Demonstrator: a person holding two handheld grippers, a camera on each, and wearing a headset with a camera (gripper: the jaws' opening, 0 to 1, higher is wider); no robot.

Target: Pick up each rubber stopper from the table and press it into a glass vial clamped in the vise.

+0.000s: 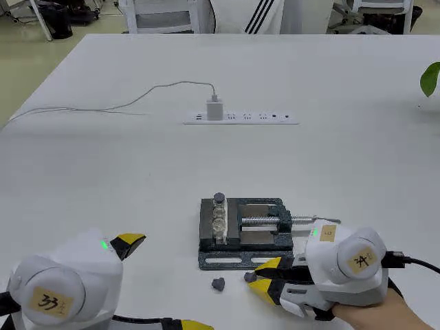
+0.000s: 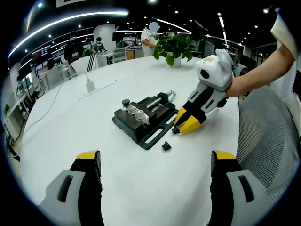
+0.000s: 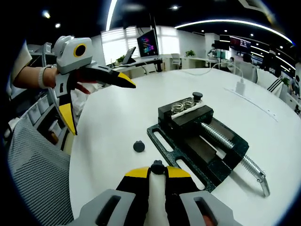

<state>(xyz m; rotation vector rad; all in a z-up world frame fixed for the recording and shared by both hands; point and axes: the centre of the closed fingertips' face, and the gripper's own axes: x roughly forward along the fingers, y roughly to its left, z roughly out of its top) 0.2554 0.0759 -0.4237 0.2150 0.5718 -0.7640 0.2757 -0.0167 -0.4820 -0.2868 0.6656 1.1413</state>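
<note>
A dark vise stands on the white table with a row of glass vials clamped in it. The far vial carries a dark stopper. One loose rubber stopper lies just in front of the vise. My right gripper sits low beside the vise's front edge, shut on another stopper at its yellow tips. My left gripper hovers open at the near left, nothing between its fingers, with the loose stopper and vise ahead of it.
A white power strip with a plugged-in charger and a trailing cable lies across the far middle of the table. A green plant leaf shows at the right edge. A mesh chair stands by the near side.
</note>
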